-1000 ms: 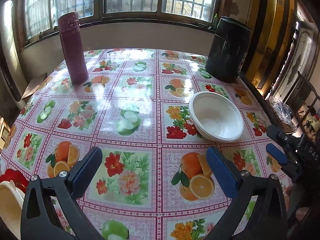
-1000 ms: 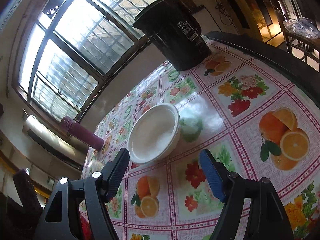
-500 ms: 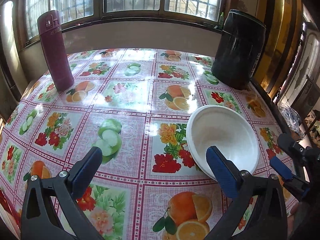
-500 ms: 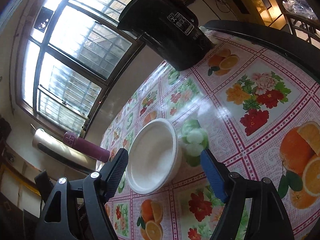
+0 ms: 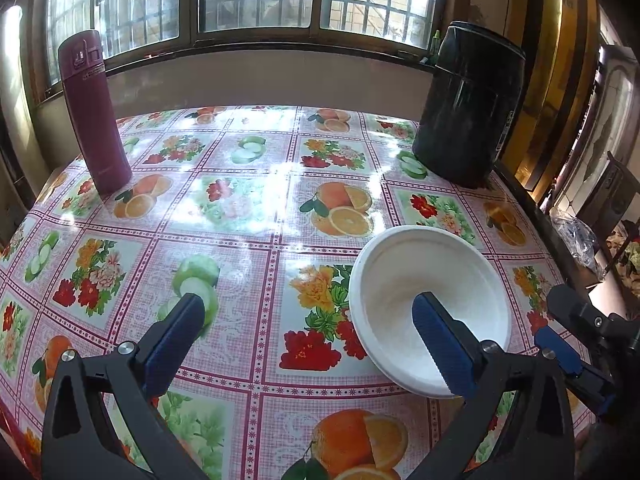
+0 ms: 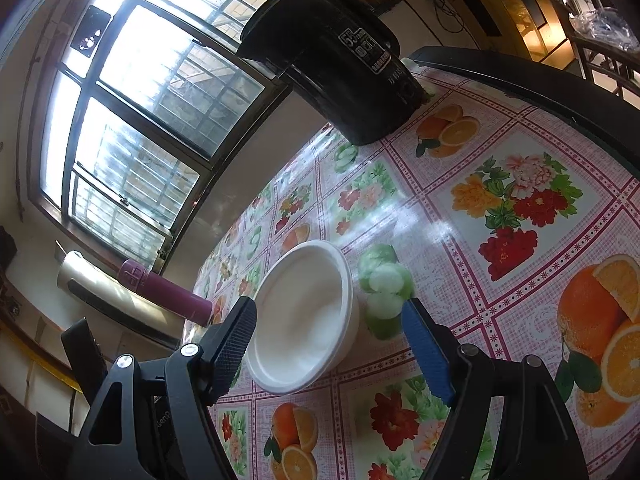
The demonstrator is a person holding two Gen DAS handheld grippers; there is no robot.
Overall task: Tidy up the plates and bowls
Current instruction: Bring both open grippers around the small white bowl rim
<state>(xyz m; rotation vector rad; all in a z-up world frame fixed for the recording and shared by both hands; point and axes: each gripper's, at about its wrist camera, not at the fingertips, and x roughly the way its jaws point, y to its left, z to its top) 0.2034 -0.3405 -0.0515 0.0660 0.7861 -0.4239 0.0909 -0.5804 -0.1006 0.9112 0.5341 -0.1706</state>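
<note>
A white bowl (image 5: 430, 300) sits upright on the fruit-patterned tablecloth (image 5: 248, 208), right of centre in the left wrist view. My left gripper (image 5: 316, 332) is open and empty; its right finger (image 5: 444, 344) lies in front of the bowl's inside, its left finger over the cloth. In the right wrist view the same bowl (image 6: 304, 320) lies between the wide-open fingers of my right gripper (image 6: 332, 340), which is empty and slightly short of it. The right gripper also shows at the right edge of the left wrist view (image 5: 576, 340).
A tall maroon flask (image 5: 94, 112) stands at the back left. A large black container (image 5: 470, 108) stands at the back right, also in the right wrist view (image 6: 340, 60). The table's dark edge (image 5: 532, 208) runs along the right. A barred window lies behind.
Both grippers have moved closer to the white bowl, which now looms larger. The left view has swung right; the cream dish at its lower left is out of view. Both stay open.
</note>
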